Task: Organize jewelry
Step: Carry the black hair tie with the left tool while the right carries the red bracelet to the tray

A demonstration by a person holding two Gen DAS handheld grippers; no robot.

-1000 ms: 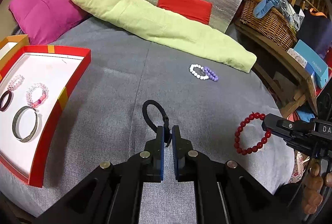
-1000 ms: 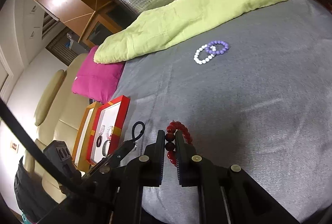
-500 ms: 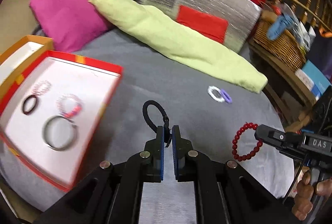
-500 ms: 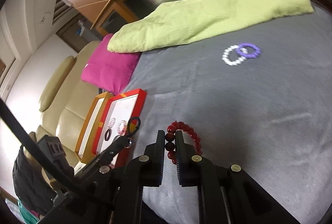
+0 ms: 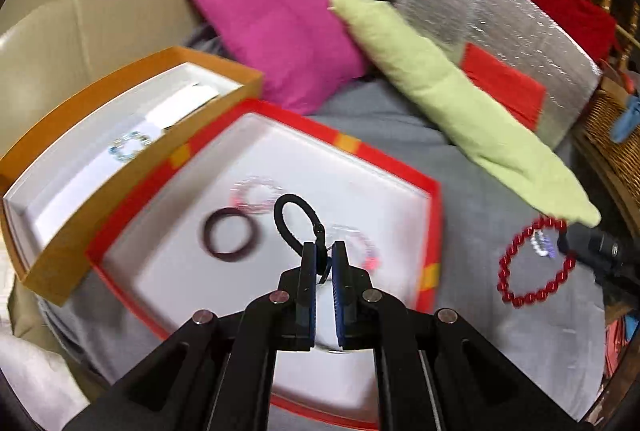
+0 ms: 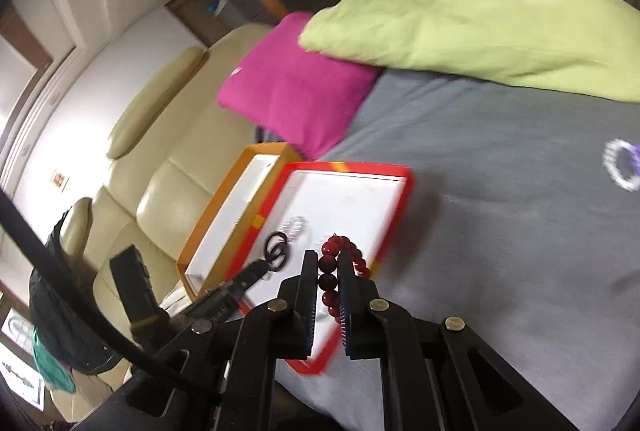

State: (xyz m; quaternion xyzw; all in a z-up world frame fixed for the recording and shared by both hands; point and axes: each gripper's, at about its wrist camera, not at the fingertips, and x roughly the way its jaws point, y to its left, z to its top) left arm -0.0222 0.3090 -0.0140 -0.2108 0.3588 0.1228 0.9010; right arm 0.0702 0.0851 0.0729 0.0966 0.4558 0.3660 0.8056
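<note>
Evidently, in the left wrist view, the left gripper [image 5: 324,259] is pinching a black elastic loop [image 5: 297,219] by its small clasp, jaws nearly closed, so the ring is standing up ahead of the fingertips over the red-rimmed tray [image 5: 434,231], probably so it can be dropped among the pieces lying there: a dark bangle [image 5: 230,235] and two pale pink beaded bracelets, blurred. An orange-walled box [image 5: 132,71] is sitting just beside the tray, holding a small bluish bracelet [image 5: 130,145]. Off to the right, a red bead bracelet [image 5: 534,263] is hanging from the other tool above the grey cover. In the right wrist view, the right gripper [image 6: 328,271] is clamping that red bead bracelet [image 6: 340,267], jaws narrowed onto the beads, carrying it at the tray's [image 6: 348,167] near edge, likely as the next deposit. White and purple bracelets [image 6: 622,165] are lying well apart on the grey cover [image 6: 500,231], not yet collected.
</note>
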